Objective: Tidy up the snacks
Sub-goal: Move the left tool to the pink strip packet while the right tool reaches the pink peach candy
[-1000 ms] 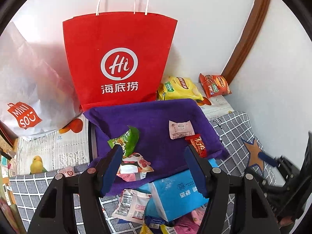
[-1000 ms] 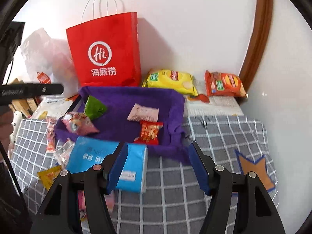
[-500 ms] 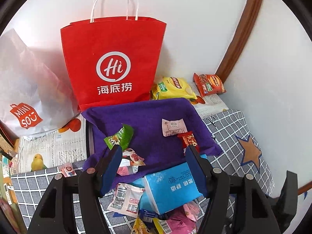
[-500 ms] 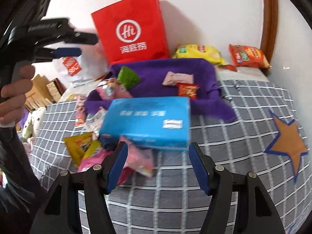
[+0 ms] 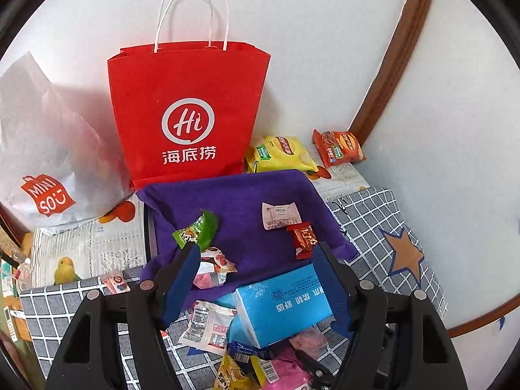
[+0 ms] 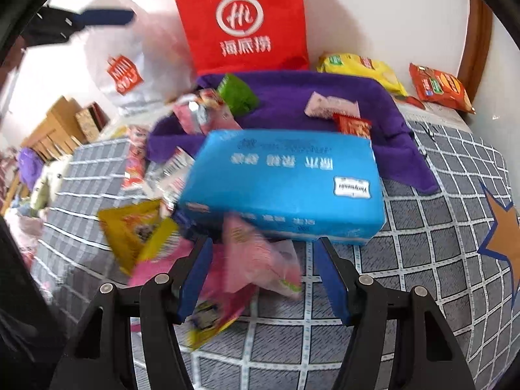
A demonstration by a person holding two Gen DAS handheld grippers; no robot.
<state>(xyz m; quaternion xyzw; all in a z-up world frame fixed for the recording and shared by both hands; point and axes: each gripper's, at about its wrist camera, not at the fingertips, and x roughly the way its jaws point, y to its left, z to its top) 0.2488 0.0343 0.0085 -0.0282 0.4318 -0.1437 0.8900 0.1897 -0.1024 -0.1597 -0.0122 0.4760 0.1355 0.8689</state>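
A purple cloth (image 5: 247, 201) (image 6: 292, 97) carries a green packet (image 5: 198, 230), a pale pink wrapper (image 5: 279, 216) and a red wrapper (image 5: 304, 239). At its near edge a blue tissue pack (image 5: 286, 302) (image 6: 286, 182) rests on a pile of loose snack packets. My left gripper (image 5: 256, 260) hovers high over that pile, its jaws opening with nothing gripped. My right gripper (image 6: 265, 243) is low at the pile's near side and open. A pink packet (image 6: 256, 256) lies between its fingers, and the pads do not press on it.
A red paper bag (image 5: 188, 113) and a white Miniso bag (image 5: 45, 149) stand against the wall. Yellow chips (image 5: 279, 154) and orange chips (image 5: 339, 148) lie at the back right. A yellow packet (image 6: 136, 230) sits left of the pile. The checked cover (image 6: 422, 227) spreads to the right.
My right gripper has dropped and moved in on the pile, so the tissue pack and pink packet now fill its view. My left gripper has lifted back a little and its jaws stand wider.
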